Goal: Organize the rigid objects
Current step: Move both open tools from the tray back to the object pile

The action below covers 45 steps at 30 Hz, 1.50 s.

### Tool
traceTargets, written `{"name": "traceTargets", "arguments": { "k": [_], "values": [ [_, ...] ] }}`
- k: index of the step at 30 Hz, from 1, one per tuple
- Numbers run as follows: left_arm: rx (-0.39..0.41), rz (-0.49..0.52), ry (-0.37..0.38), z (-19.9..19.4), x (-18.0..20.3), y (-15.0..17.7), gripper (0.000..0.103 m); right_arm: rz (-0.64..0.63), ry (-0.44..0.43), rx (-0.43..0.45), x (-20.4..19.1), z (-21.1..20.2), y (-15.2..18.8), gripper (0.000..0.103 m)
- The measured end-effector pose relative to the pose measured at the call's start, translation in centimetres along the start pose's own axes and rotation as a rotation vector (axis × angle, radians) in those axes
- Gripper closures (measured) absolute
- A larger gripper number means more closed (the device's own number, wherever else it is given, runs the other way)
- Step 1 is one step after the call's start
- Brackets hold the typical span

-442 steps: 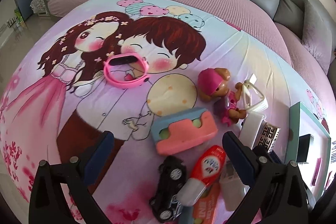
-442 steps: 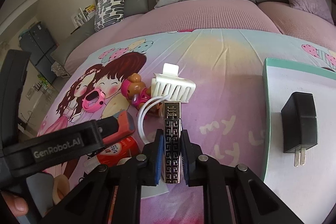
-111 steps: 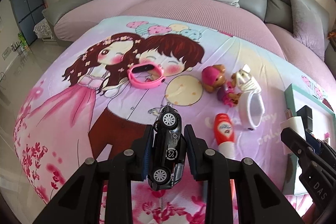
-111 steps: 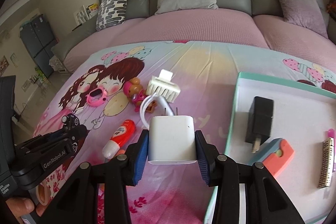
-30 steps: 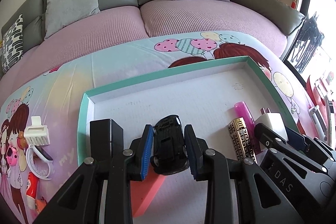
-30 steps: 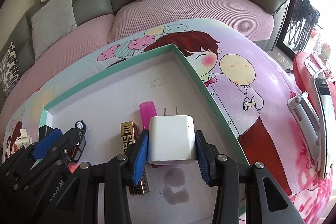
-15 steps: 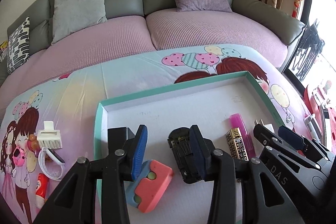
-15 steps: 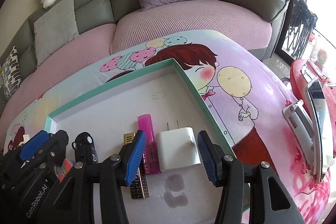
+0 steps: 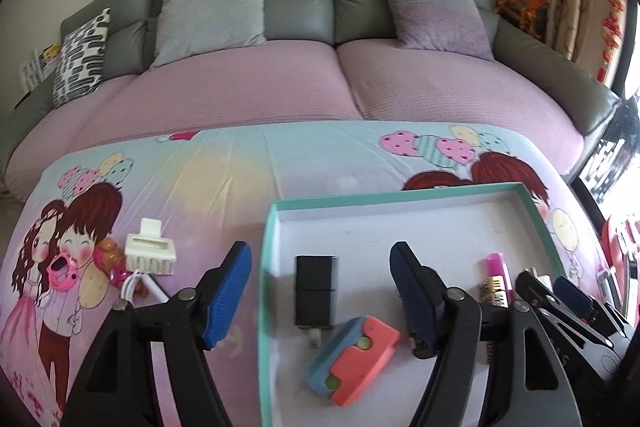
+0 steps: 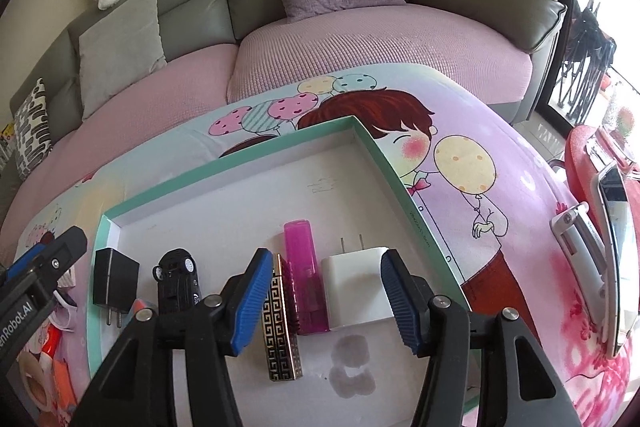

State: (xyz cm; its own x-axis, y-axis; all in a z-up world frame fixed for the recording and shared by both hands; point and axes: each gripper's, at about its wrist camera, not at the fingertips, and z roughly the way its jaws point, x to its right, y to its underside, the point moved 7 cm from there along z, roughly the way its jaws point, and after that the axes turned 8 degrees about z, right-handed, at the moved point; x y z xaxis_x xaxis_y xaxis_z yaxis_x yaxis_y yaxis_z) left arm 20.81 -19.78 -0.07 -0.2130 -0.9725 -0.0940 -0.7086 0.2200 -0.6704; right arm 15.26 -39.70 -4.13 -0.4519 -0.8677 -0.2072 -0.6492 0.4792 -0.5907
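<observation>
A white tray with a teal rim [image 9: 400,195] [image 10: 224,163] lies on the cartoon-print cloth. My left gripper [image 9: 318,247] hovers over the tray's left part, its jaws opening and nothing gripped; below it lie a black charger [image 9: 316,291] and a pink-and-blue block [image 9: 354,361]. The black toy car [image 10: 176,283] rests in the tray, free of the pads. My right gripper [image 10: 326,253] is opening around the white charger [image 10: 354,291], which sits on the tray floor with gaps at both pads. A pink tube [image 10: 302,279] and a gold-and-black patterned bar [image 10: 280,323] lie beside it.
Left of the tray lie a white brush [image 9: 150,251], a white cable loop [image 9: 136,287], a pink watch [image 9: 62,271] and a red-and-white tube [image 10: 50,343]. A sofa with cushions [image 9: 212,7] runs behind. A red seat holding a phone [image 10: 612,199] stands at the right.
The left gripper released the toy car into the tray, opened wide and drew back up and to the left. The right gripper let go of the white charger and its jaws spread.
</observation>
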Motion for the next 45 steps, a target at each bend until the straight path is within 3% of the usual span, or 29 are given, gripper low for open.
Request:
{"name": "traceTargets", "arguments": {
  "k": [4, 8, 15, 17, 19, 21, 32, 39, 45],
  "values": [
    [-0.018, -0.055, -0.031, 0.3, -1.6, 0.5, 0.029, -0.014, -0.009, -0.001, -0.5, 0.1, 0.0, 0.039],
    [-0.031, -0.111, -0.073, 0.7, -3.2, 0.8, 0.016, -0.028, -0.016, -0.007, -0.9, 0.2, 0.2, 0.033],
    [-0.056, -0.161, -0.122, 1.2, -4.9, 1.4, 0.015, -0.049, -0.021, -0.019, -1.6, 0.6, 0.5, 0.022],
    [-0.06, -0.17, -0.135, 1.4, -5.3, 1.7, 0.014, -0.054, -0.018, -0.021, -1.6, 0.8, 0.6, 0.013],
    [-0.062, -0.175, -0.143, 1.5, -5.5, 1.8, 0.006, -0.057, -0.012, -0.015, -1.6, 0.8, 0.6, 0.01],
    [-0.056, -0.187, -0.153, 1.5, -5.8, 1.9, 0.003, -0.054, -0.009, -0.01, -1.6, 0.7, 0.5, 0.0],
    [-0.053, -0.219, -0.173, 0.7, -7.6, 2.4, 0.003, -0.059, -0.073, 0.01, -3.3, 0.0, 0.3, 0.0],
    [-0.04, -0.256, -0.193, -0.9, -10.1, 3.2, 0.003, -0.1, -0.16, 0.027, -6.4, -1.1, 0.7, 0.0],
    [-0.037, -0.315, -0.224, -2.2, -13.4, 4.7, 0.003, -0.174, -0.182, 0.016, -9.4, -1.2, 1.9, 0.0]
  ]
}}
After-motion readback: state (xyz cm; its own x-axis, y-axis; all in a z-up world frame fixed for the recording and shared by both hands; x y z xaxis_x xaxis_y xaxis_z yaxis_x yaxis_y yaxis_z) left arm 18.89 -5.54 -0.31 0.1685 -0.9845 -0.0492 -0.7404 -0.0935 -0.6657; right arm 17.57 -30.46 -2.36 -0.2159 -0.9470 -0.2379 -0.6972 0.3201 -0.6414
